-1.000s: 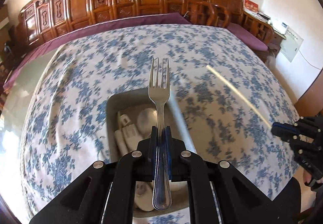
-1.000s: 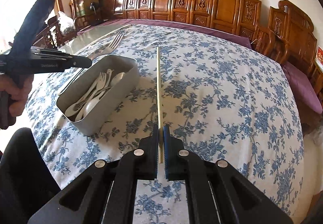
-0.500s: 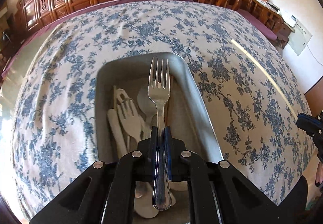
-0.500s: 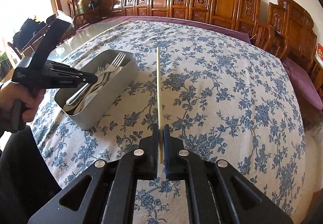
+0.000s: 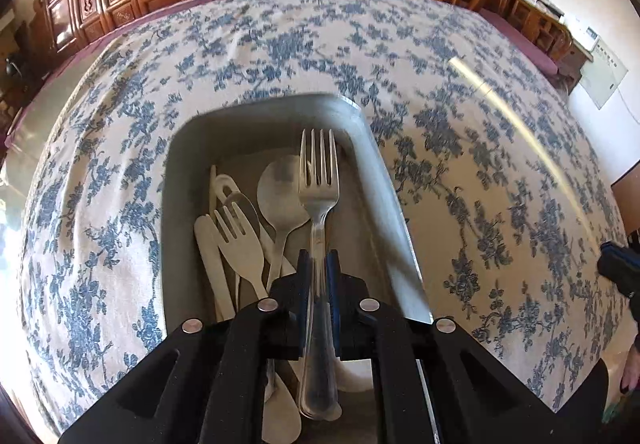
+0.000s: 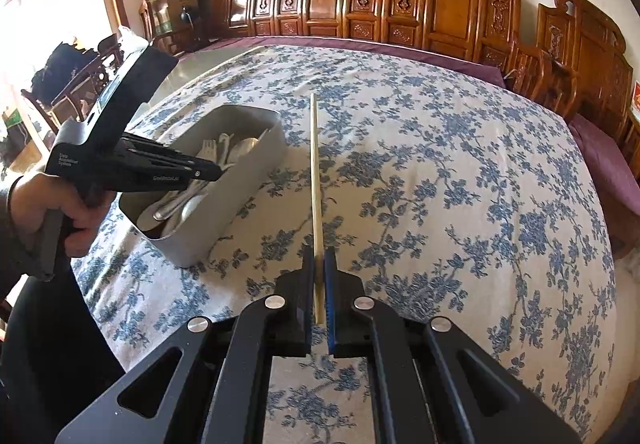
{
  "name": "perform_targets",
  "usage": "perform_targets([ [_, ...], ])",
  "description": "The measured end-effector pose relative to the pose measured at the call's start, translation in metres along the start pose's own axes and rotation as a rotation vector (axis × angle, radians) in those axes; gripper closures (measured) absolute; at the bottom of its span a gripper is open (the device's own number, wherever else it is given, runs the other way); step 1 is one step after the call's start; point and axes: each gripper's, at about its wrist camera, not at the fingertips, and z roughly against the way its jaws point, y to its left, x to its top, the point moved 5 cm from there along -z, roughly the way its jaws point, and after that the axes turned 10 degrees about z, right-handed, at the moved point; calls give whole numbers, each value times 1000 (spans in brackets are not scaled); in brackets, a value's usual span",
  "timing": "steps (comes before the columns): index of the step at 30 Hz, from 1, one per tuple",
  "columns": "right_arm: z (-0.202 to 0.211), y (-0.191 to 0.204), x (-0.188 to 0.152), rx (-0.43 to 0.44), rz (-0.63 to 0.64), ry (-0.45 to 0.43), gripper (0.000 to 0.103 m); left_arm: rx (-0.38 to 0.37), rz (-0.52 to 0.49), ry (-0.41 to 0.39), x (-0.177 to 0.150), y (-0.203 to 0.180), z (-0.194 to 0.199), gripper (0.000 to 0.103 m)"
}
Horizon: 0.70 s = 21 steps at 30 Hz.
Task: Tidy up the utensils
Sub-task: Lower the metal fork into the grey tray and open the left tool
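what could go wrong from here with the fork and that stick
The metal fork, gripped in the left tool above the tin, could land crooked on the pale cutlery piled inside. The chopstick in the right tool is thin and held near one end, so it may swivel or slip.

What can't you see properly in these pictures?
- Left wrist view: the lower handles of the white utensils in the metal box are hidden behind the left gripper.
- Left wrist view: the chopstick is only a blurred streak.
- Right wrist view: the metal fork is mostly hidden behind the left gripper.
- Left wrist view: the right gripper is cut off by the frame edge.
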Motion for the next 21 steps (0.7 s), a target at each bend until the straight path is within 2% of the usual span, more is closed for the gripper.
perform_targets([
  [7,5,22,14,14,17,-18,97,-19,-4,-67,-4,8,35,95],
  [17,-6,66,36,56,52,-11,97,-5,1,-156,-12,39,85,87],
  [19,-10,72,38,63,52,-2,97,1,13,-160,-14,47,88,80],
  [21,-14,79,41,77,46,8,97,16,24,-171,-16,57,92,66],
])
